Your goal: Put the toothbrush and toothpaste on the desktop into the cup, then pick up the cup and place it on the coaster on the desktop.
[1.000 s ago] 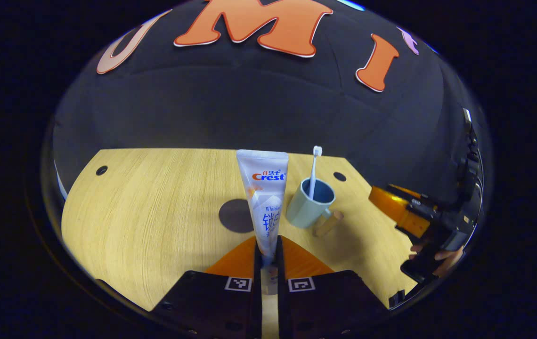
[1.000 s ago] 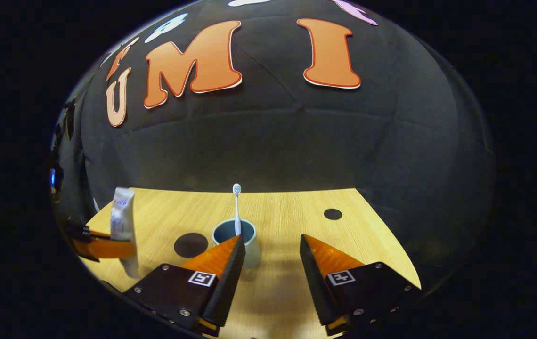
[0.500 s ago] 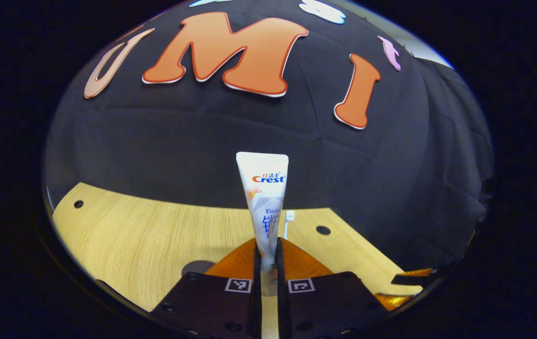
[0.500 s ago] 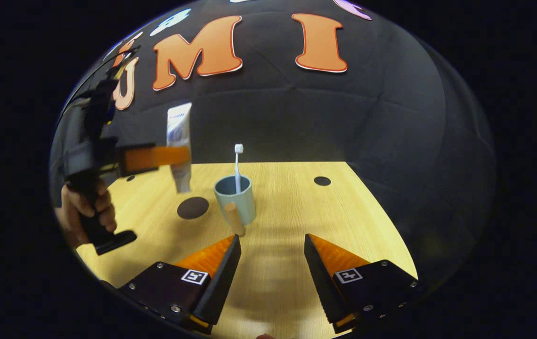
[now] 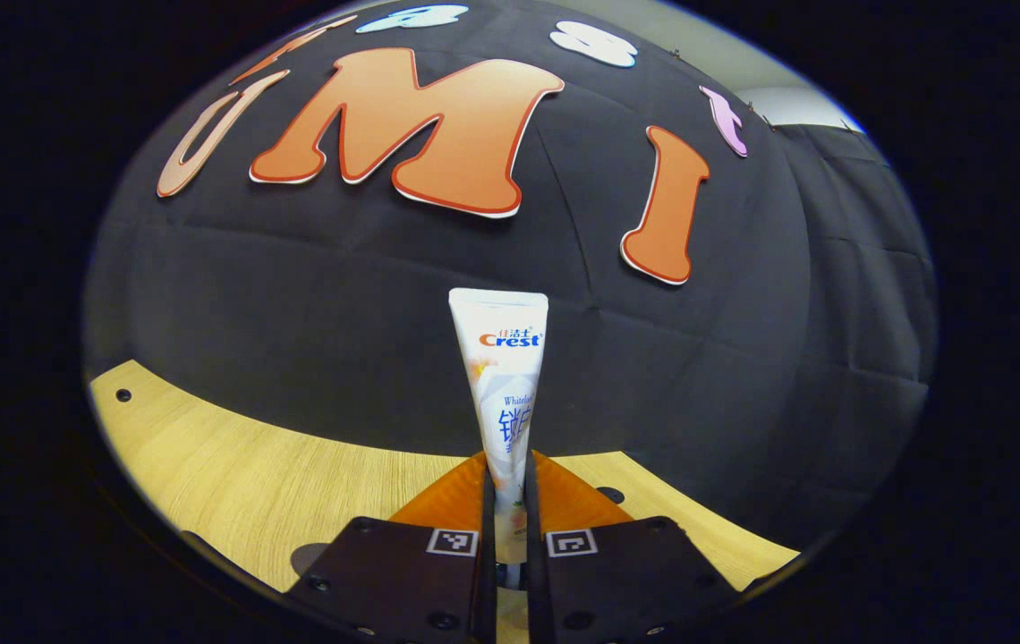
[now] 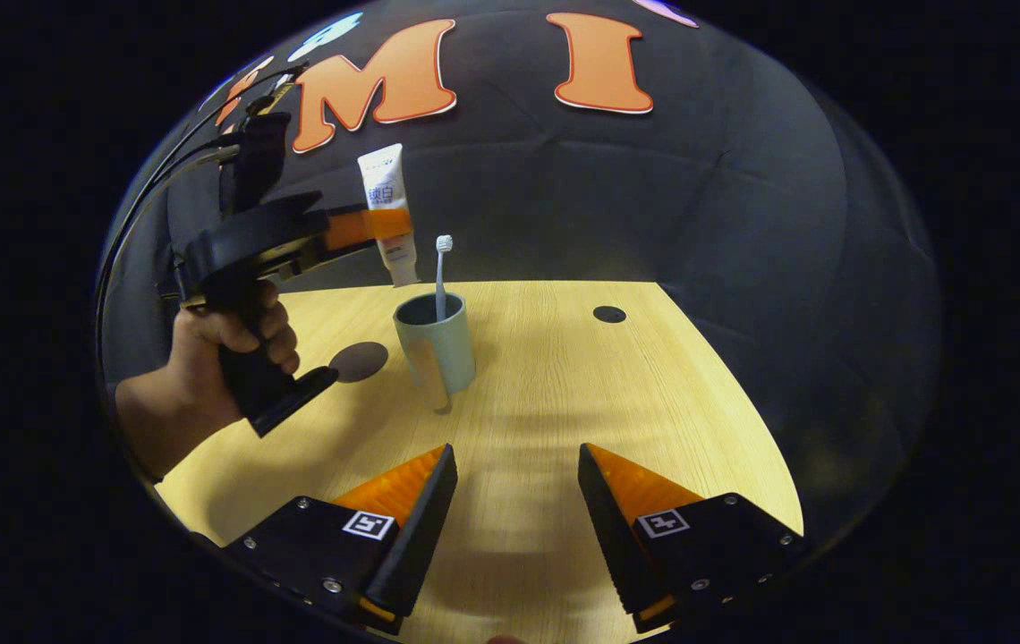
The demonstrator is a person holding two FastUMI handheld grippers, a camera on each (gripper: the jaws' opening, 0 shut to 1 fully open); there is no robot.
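My left gripper (image 5: pixel 507 487) is shut on a white toothpaste tube (image 5: pixel 501 376) that stands upright between its fingers. In the right gripper view that left gripper (image 6: pixel 373 225) holds the toothpaste tube (image 6: pixel 387 215) just above the rim of the pale blue cup (image 6: pixel 437 342). The cup stands on the wooden desktop (image 6: pixel 564 376) with a white toothbrush (image 6: pixel 441 273) upright inside it and a wooden handle facing me. A dark round coaster (image 6: pixel 358 360) lies left of the cup. My right gripper (image 6: pixel 517 465) is open, low over the desk, short of the cup.
A hand (image 6: pixel 228 344) holds the left gripper's grip at the left of the right gripper view. A small dark hole (image 6: pixel 608 314) marks the desktop at the back right. The black cloth wall stands behind the desk.
The left gripper has lifted the toothpaste tube higher and carried it rightward over the cup. My right gripper has drawn back a little from the cup and stays open.
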